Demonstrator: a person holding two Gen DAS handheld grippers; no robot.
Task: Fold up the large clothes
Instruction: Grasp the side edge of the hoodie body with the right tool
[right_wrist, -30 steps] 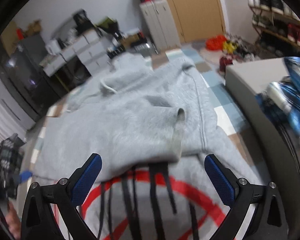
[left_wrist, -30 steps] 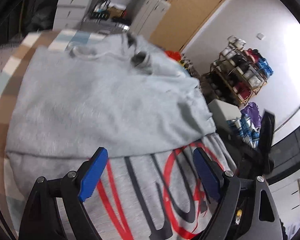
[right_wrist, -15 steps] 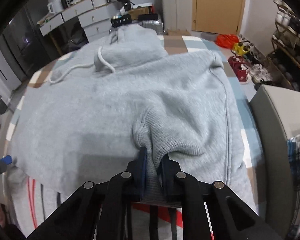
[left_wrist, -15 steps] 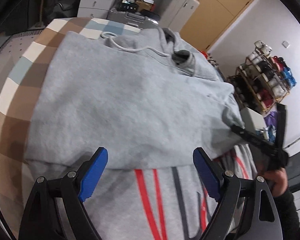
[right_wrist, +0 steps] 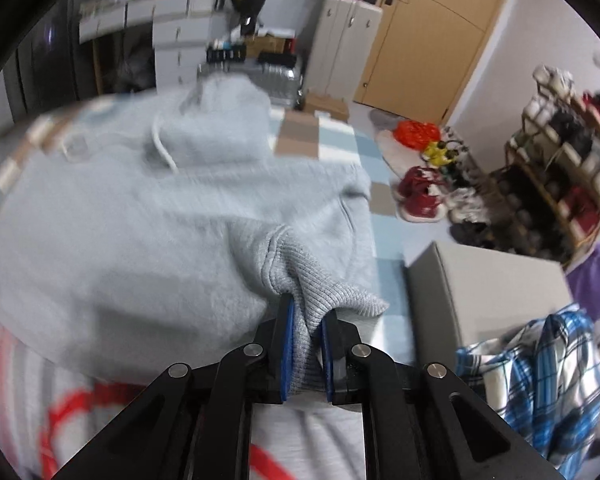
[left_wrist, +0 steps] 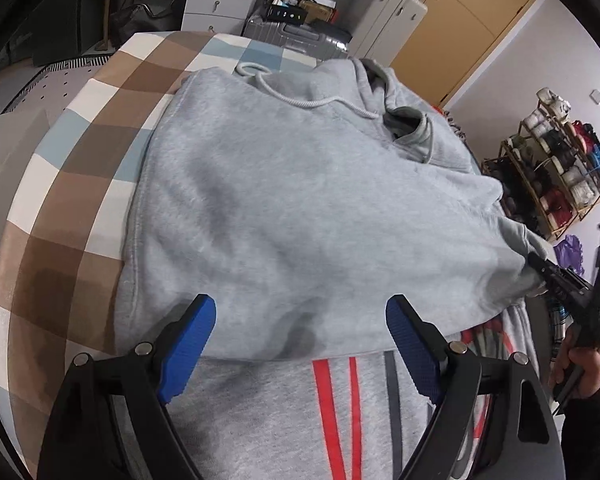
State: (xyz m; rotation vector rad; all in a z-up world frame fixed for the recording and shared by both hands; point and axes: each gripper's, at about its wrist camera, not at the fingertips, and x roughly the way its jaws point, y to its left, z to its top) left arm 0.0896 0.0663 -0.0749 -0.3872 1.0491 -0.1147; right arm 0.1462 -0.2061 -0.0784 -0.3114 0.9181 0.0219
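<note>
Now right tongs point(right_wrist: 305, 344), earlier open, pinch the hoodie cuff point(right_wrist: 320, 284).

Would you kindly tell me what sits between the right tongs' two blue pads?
The grey hoodie's ribbed cuff, pinched by the right tongs, per right wrist view.

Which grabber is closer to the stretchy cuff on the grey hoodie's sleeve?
Right. The right gripper is shut on the ribbed cuff, pinching it. The left gripper hangs open over the hoodie body, apart from the cuff, which sits off to its right.
</note>
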